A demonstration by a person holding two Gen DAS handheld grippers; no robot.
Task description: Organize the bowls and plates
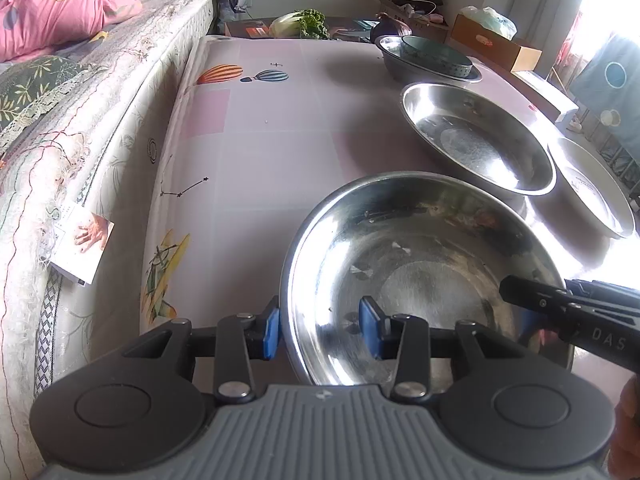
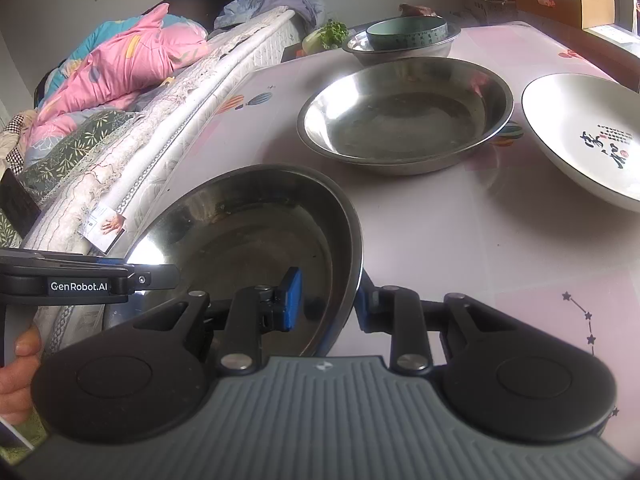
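A large steel bowl (image 1: 420,248) (image 2: 256,232) is nearest me over the pink tablecloth (image 1: 260,152), and it looks tilted. My left gripper (image 1: 320,330) straddles its left rim, one blue pad outside the wall and one inside, shut on it. My right gripper (image 2: 326,300) clamps the opposite rim the same way. Behind it rests a second steel bowl (image 1: 476,140) (image 2: 404,116). To its right lies a white plate with black calligraphy (image 2: 580,136) (image 1: 592,184). At the far end a teal ceramic bowl (image 2: 408,32) (image 1: 434,56) sits inside a third steel bowl (image 2: 360,46).
A bed with a lace-edged mattress (image 1: 100,120) and pink bedding (image 2: 132,52) runs along the table's left edge. Leafy greens (image 1: 304,22) and cardboard boxes (image 1: 496,44) stand beyond the far end. A person's fingers (image 2: 20,360) hold the left gripper's handle.
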